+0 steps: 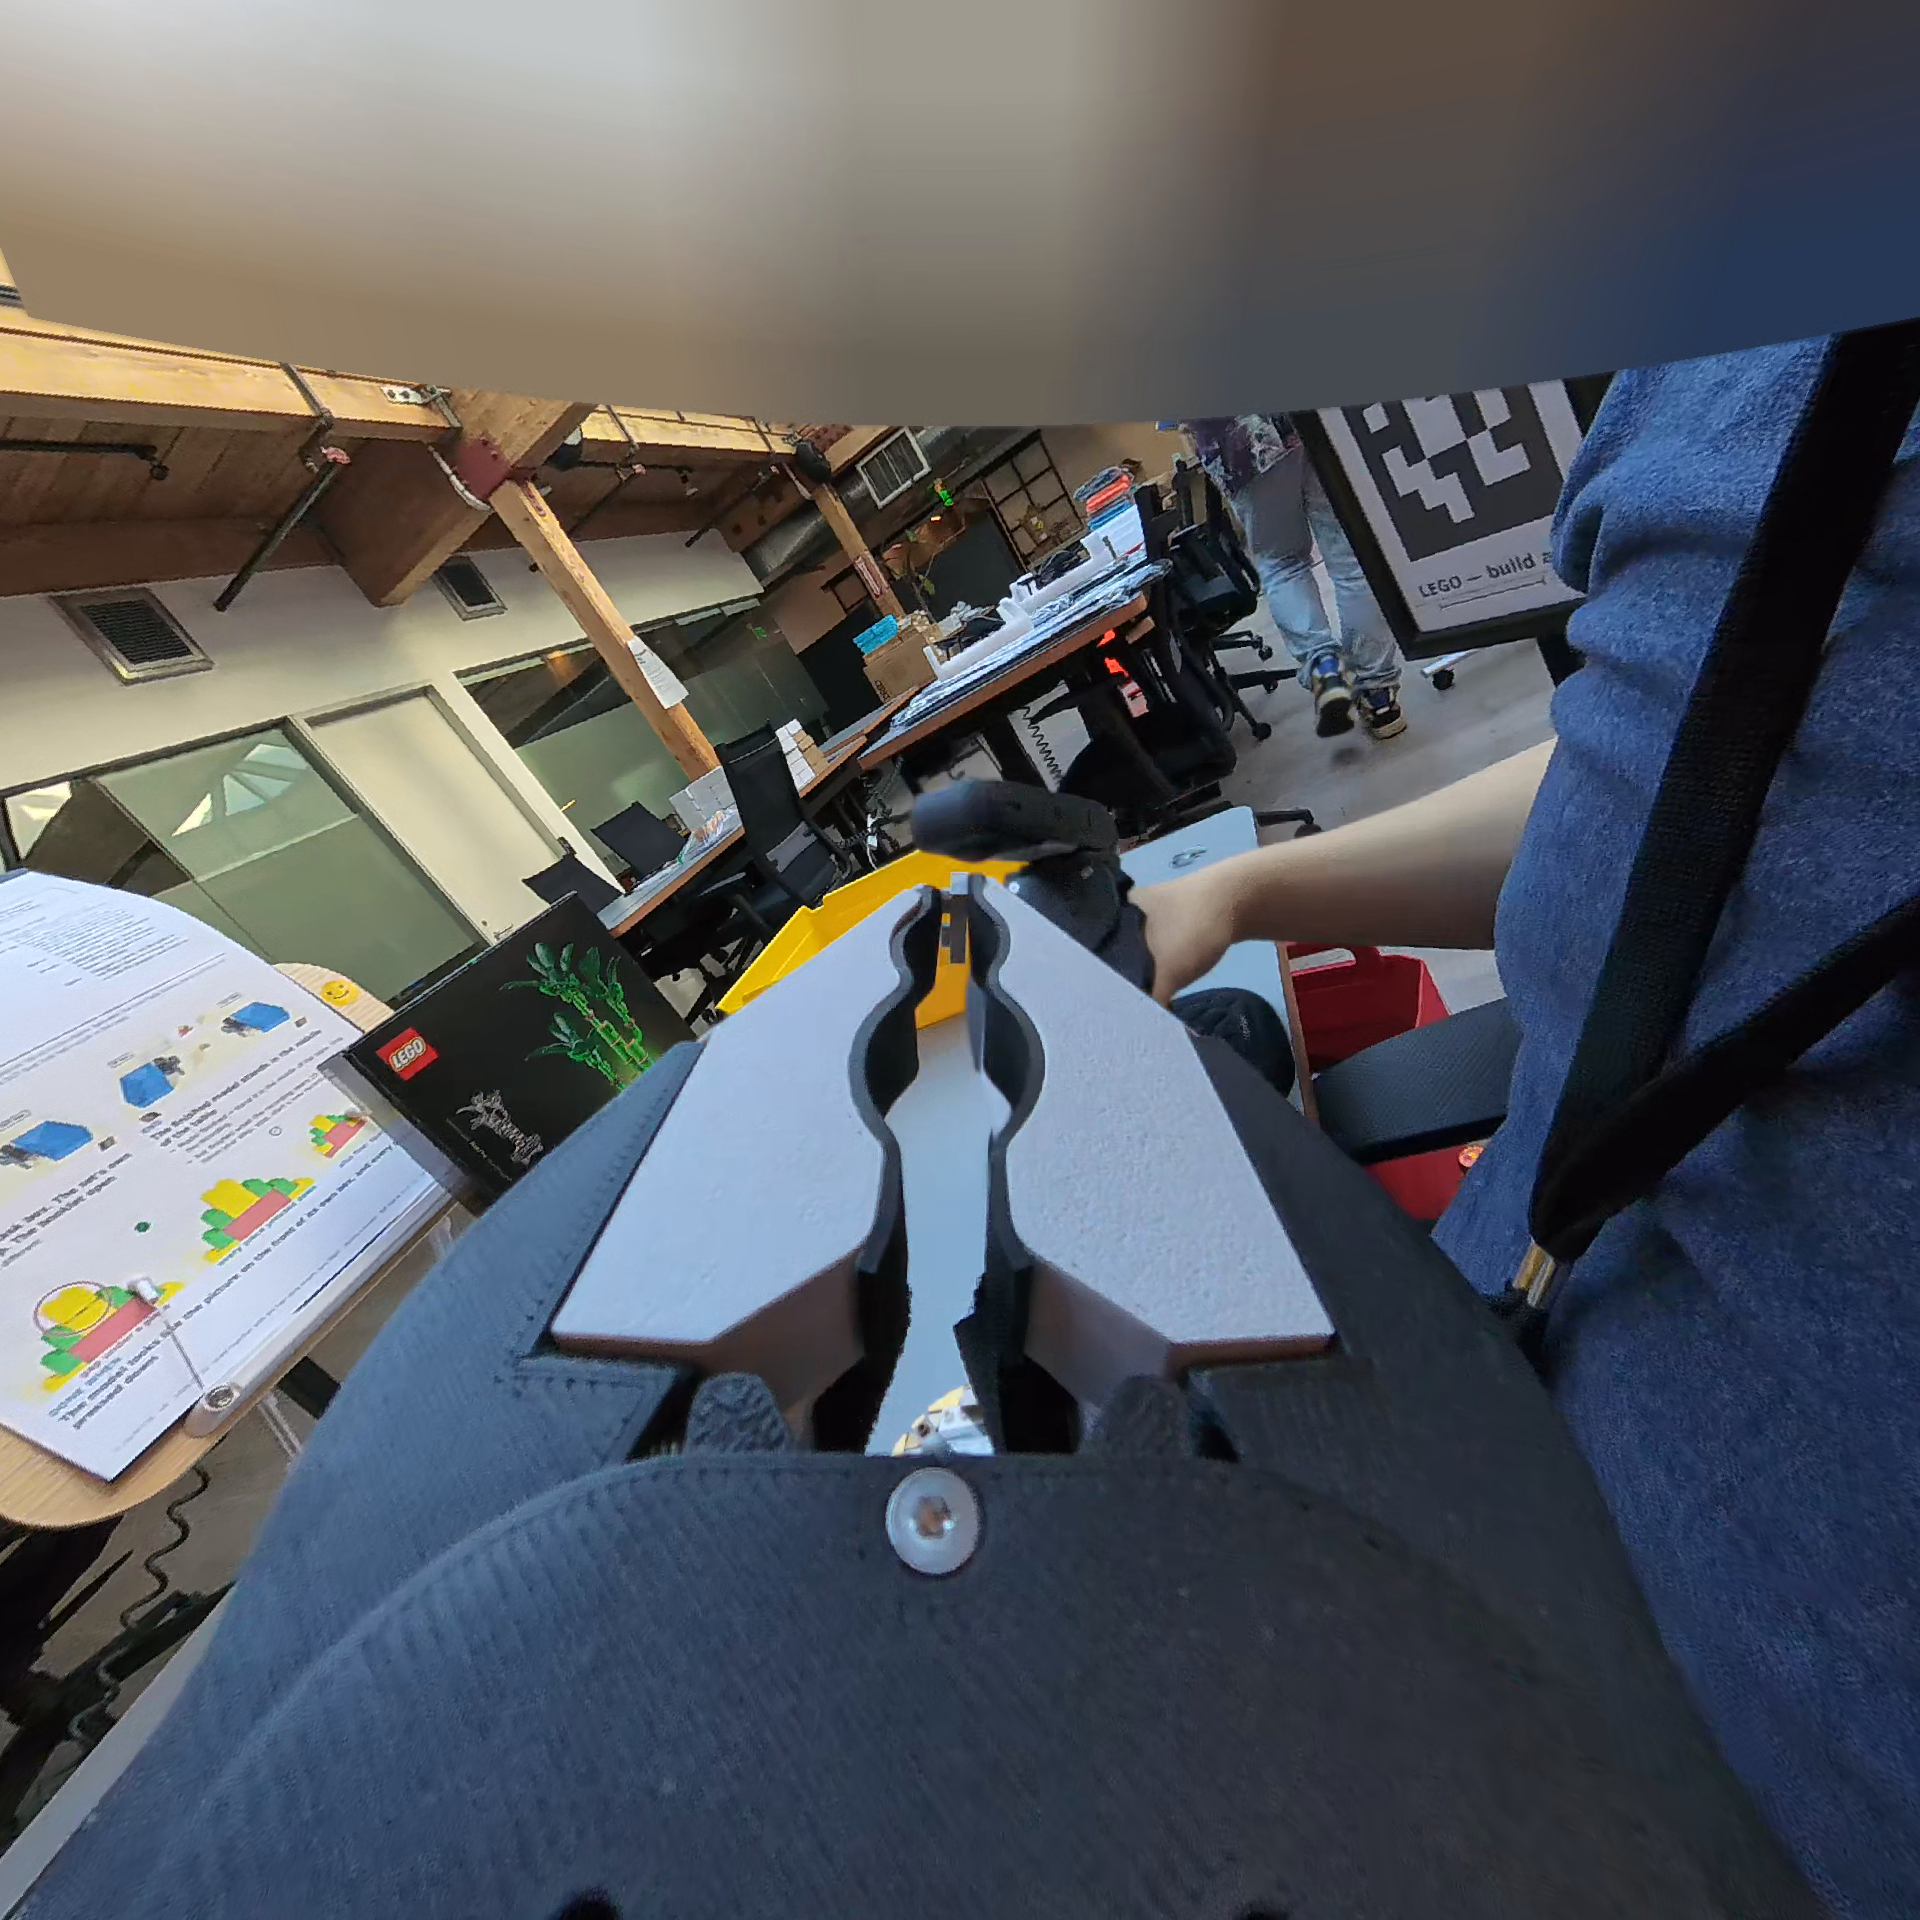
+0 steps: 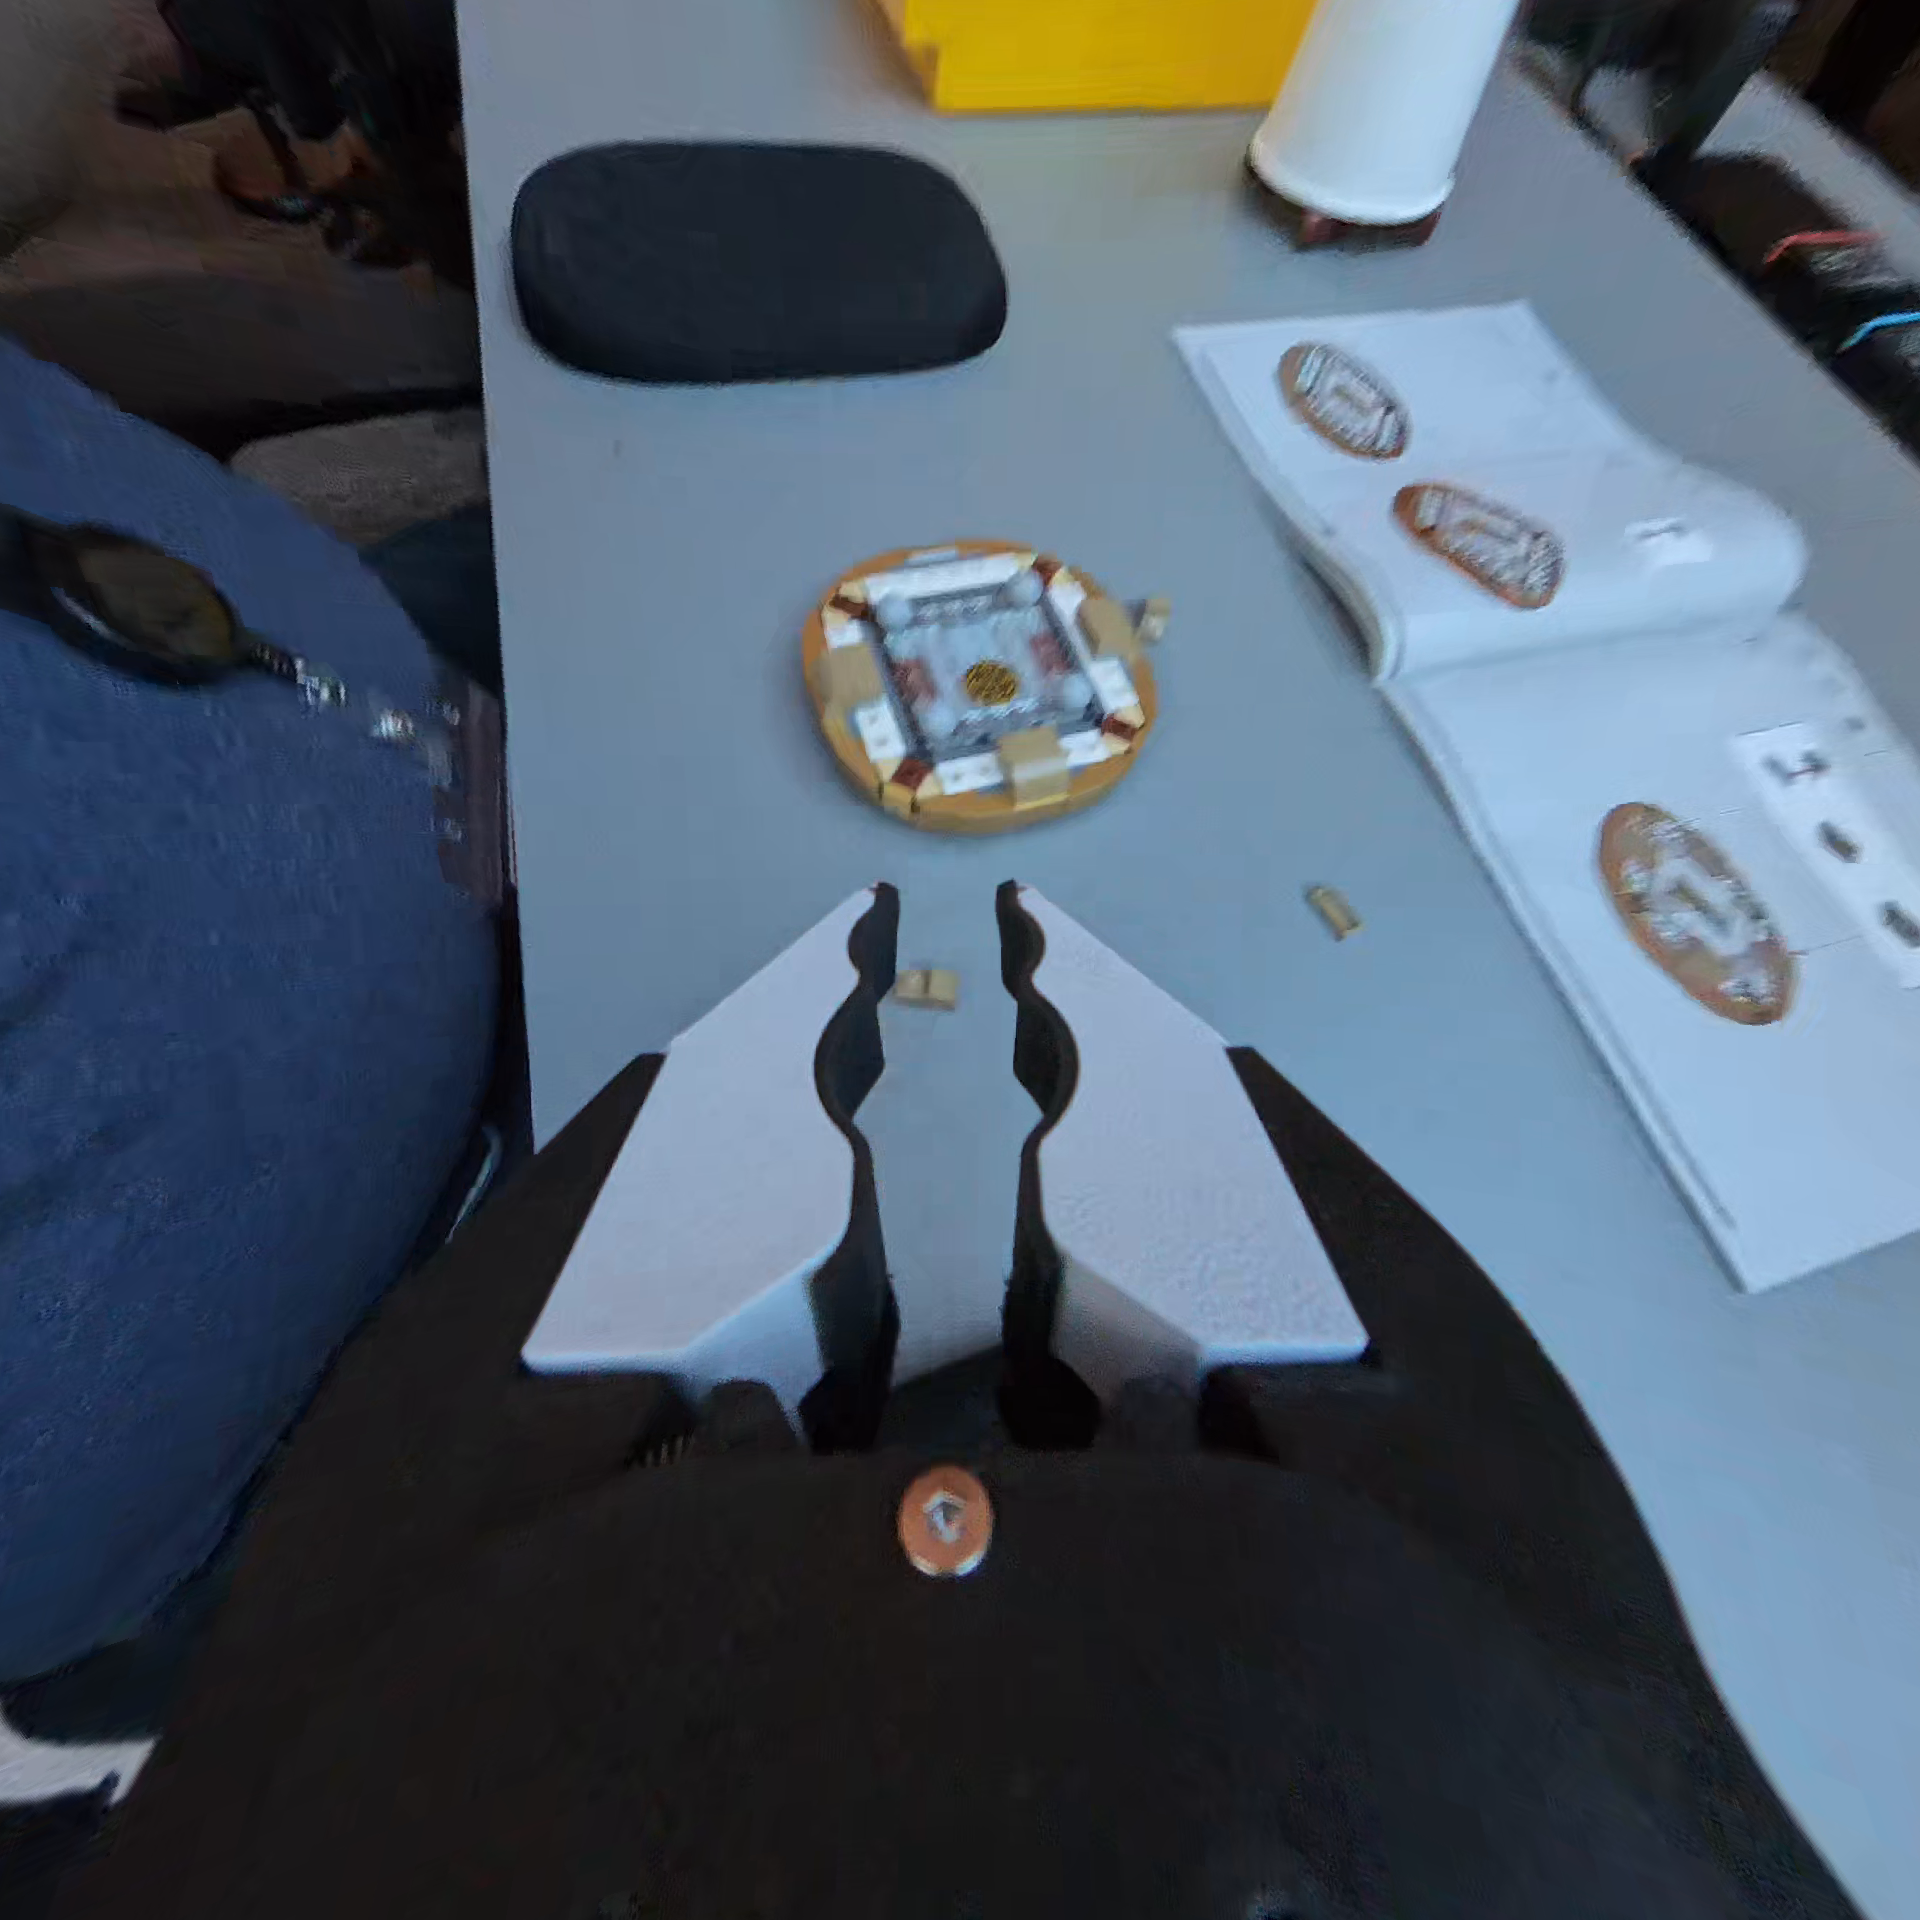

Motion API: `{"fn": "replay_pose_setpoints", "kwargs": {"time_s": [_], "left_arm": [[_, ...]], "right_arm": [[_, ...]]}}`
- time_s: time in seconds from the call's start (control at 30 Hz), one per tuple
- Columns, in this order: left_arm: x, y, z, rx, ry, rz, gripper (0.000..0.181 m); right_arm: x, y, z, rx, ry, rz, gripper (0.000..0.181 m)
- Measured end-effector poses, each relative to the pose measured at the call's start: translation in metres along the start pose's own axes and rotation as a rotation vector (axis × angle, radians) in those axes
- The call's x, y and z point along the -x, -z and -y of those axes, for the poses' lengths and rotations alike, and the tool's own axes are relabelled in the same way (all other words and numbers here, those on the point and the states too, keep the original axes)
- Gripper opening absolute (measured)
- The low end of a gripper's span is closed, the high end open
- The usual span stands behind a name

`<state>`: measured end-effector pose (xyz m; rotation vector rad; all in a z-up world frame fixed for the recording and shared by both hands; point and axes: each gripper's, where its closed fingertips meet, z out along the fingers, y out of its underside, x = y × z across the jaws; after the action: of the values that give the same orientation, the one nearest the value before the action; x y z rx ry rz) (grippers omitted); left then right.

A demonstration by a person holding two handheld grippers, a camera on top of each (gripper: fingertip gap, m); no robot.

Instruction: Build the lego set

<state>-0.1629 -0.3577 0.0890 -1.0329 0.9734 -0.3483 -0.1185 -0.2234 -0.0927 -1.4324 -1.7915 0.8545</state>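
In the right wrist view, a round tan lego build (image 2: 977,681) with a white, grey and dark red square frame lies on the grey table (image 2: 665,935). My right gripper (image 2: 945,894) is open just in front of it. A small tan piece (image 2: 925,987) lies on the table between its fingers. Another tan piece (image 2: 1333,912) lies to the right, and a small one (image 2: 1153,615) touches the build's right rim. My left gripper (image 1: 958,899) is raised and points out into the room. It is nearly shut on what looks like a small dark grey piece (image 1: 952,930).
An open instruction booklet (image 2: 1558,727) lies at the right. A black pad (image 2: 758,260), a yellow bin (image 2: 1091,52) and a white cylinder (image 2: 1361,104) sit farther back. The person's blue shirt (image 2: 208,935) is at the left. A lego box (image 1: 509,1049) and a printed sheet (image 1: 156,1143) stand at the left. Left tips to right tips: about 25 centimeters.
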Motion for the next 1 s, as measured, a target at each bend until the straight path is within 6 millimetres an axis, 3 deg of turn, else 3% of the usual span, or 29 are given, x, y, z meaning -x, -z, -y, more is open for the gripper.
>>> {"fn": "replay_pose_setpoints", "kwargs": {"time_s": [0.1, 0.17, 0.33, 0.5, 0.6, 0.7, 0.83, 1.0], "left_arm": [[0.000, 0.002, -0.004, 0.019, 0.008, -0.004, 0.003], [0.000, 0.001, -0.005, 0.025, 0.013, -0.007, 0.003], [-0.002, 0.001, -0.008, 0.043, 0.016, -0.008, 0.003], [-0.002, 0.003, -0.011, 0.037, 0.045, -0.002, 0.003], [-0.002, 0.002, -0.014, 0.044, 0.053, -0.008, 0.003], [-0.002, 0.004, -0.016, 0.055, 0.056, -0.009, 0.003], [0.000, 0.008, -0.016, 0.043, 0.074, 0.002, 0.003], [0.001, 0.006, -0.017, 0.048, 0.070, 0.008, 0.003]], "right_arm": [[0.009, -0.016, -0.031, 0.113, 0.187, 0.011, 0.012], [0.004, -0.021, -0.038, 0.161, 0.316, 0.001, 0.006], [0.007, -0.026, -0.056, 0.306, 0.200, 0.170, 0.002], [0.025, -0.034, -0.046, 0.248, 0.147, 0.227, 0.000], [0.016, -0.041, -0.043, 0.217, 0.196, 0.141, 0.000], [0.018, -0.030, -0.042, 0.204, 0.235, 0.157, 0.002], [-0.007, -0.015, -0.035, 0.155, 0.226, 0.110, 0.015], [-0.009, -0.025, -0.043, 0.176, 0.234, 0.227, 0.023]]}}
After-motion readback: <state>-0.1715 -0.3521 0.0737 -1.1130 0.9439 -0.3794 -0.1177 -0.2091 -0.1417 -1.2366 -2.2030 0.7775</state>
